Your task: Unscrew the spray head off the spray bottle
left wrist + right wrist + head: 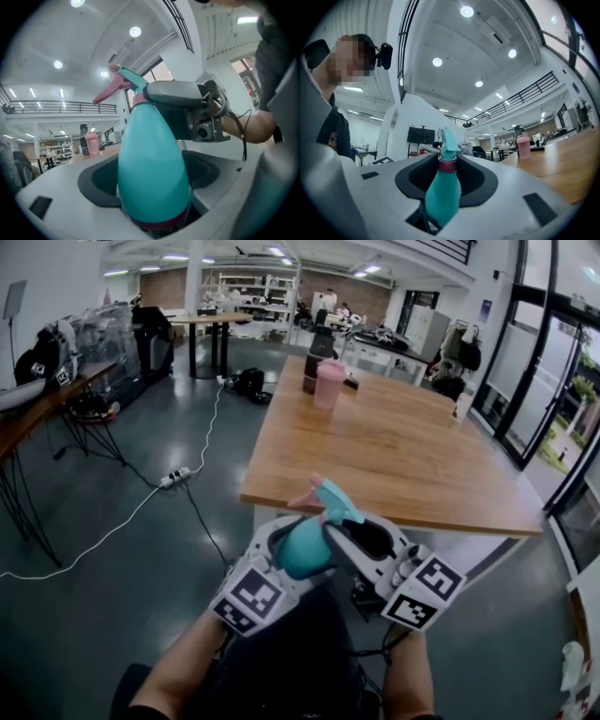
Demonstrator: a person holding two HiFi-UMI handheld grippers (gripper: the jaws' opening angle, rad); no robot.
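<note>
A teal spray bottle (302, 547) with a teal spray head (333, 501) and pink trigger is held in the air before the table's near edge. My left gripper (292, 555) is shut on the bottle's wide lower body (152, 168), which fills the left gripper view. My right gripper (330, 524) comes in from the right. In the right gripper view its dark pads (465, 174) sit against both sides of the pink collar (447, 165) under the spray head (449, 143). The bottle's base is hidden between the left jaws.
A wooden table (403, 456) stretches ahead, carrying a pink tumbler (329, 383) and a dark bottle (319, 357) at its far end. A power strip (174, 477) with white cable lies on the floor at left. A cluttered bench (37, 409) lines the left wall.
</note>
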